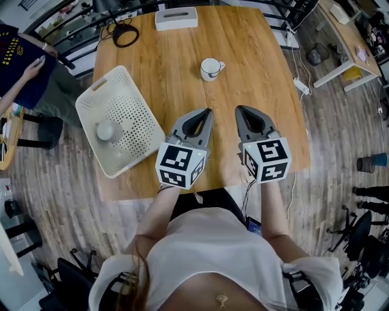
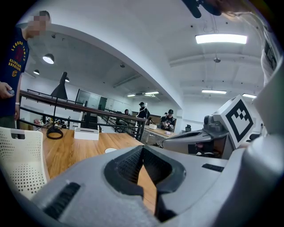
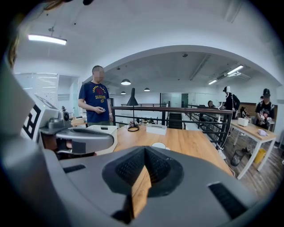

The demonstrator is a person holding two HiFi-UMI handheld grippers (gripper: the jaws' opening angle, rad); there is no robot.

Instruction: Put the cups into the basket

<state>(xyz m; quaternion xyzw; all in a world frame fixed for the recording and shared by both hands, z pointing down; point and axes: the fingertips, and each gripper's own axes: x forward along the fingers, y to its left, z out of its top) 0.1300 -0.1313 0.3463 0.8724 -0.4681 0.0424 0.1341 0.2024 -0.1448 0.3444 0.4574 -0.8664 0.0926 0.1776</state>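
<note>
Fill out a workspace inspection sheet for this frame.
Surface: wooden table, light finish.
Job's things: white basket at left edge, one cup inside; white mug upright on the table, outside it.
Clutter: white box at far edge.
Grippers: left gripper and right gripper shut, empty, over near edge.
Cables: black coiled cable at far left corner; power strip with leads beside right edge.
Surroundings: bystander at left; desk at far right.
</note>
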